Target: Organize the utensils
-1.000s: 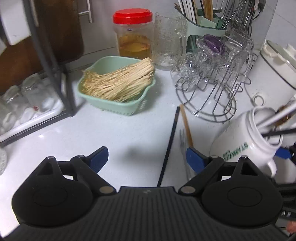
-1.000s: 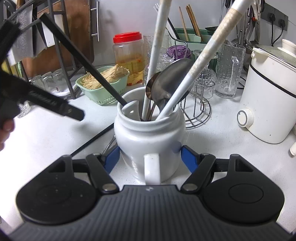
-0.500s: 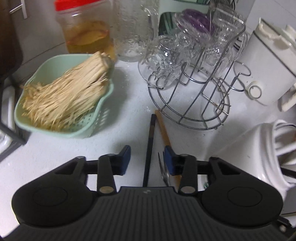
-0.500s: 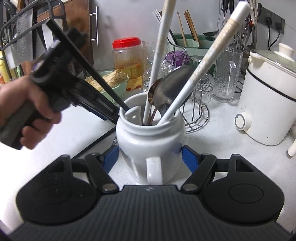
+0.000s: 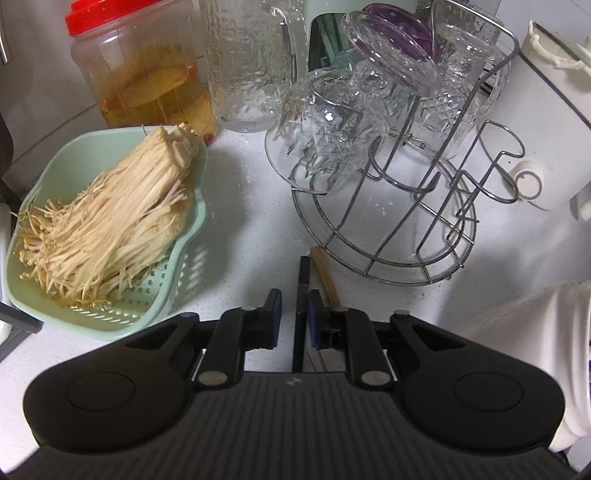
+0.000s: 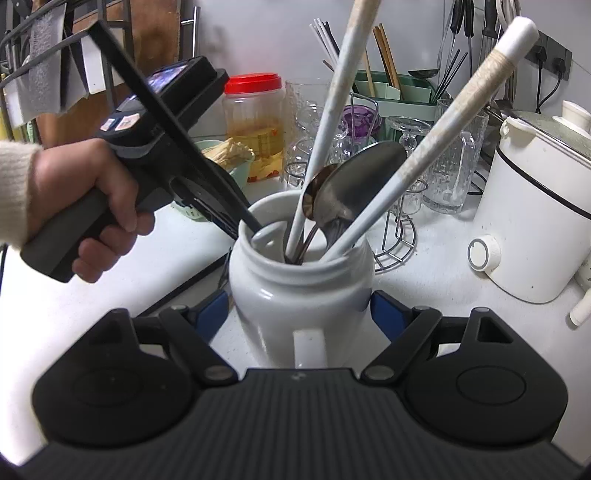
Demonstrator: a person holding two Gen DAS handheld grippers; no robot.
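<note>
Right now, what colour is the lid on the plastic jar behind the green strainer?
Red; the jar lid shows best in the left wrist view.

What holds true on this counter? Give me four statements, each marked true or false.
1. The right gripper has a finger on each side of the white ceramic jar. True.
2. The red-lidded clear plastic jar lies on its side. False: it stands upright.
3. A black chopstick lies between the fingers of the left gripper. True.
4. The pale green plastic colander is empty. False: it holds enoki mushrooms.
</note>
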